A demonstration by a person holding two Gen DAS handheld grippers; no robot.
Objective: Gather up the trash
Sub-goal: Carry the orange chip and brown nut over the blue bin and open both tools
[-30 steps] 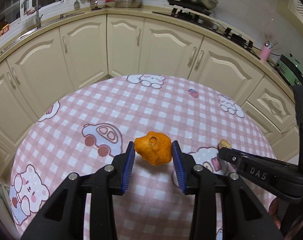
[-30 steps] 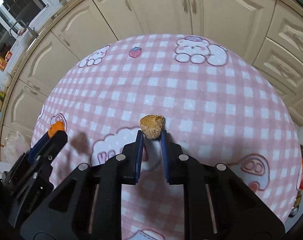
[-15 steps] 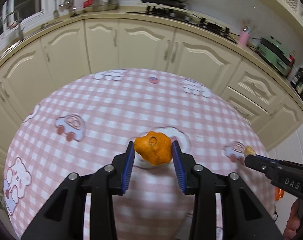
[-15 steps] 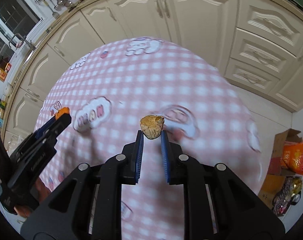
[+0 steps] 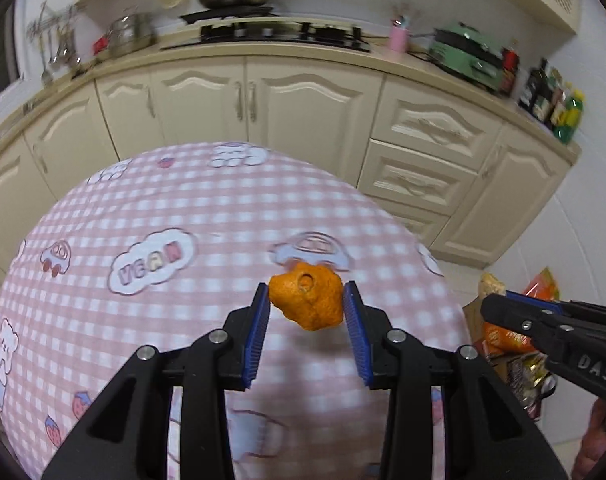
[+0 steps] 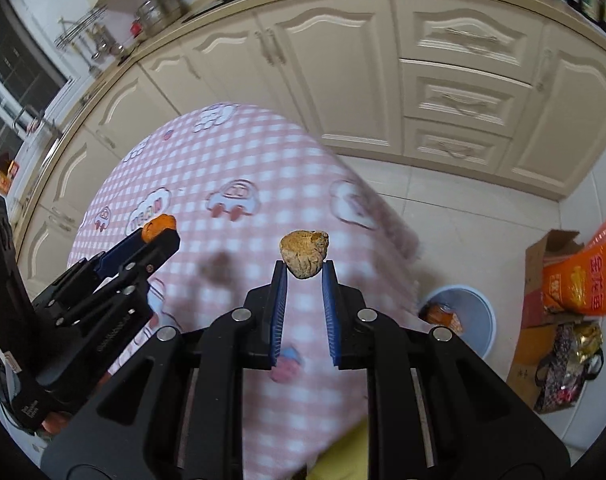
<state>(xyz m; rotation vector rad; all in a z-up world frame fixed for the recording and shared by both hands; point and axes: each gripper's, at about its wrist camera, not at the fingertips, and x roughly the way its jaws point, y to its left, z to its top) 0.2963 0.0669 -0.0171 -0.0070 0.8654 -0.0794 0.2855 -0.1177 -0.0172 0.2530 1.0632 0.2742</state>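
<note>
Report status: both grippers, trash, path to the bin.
Left gripper shut on orange peel. Right gripper shut on brown shell. White bin on floor past table edge; path looks clear.

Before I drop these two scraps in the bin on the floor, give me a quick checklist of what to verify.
1. Left gripper clamped on the orange peel: ok.
2. Right gripper clamped on the brown scrap: ok.
3. White bin in view and open-topped: ok, on the floor past the table's edge.
4. Either gripper over the bin: not ok, both are above the checked tablecloth.
5. Room left in the bin: cannot tell, an orange wrapper lies inside and the table hides part of it.
</note>
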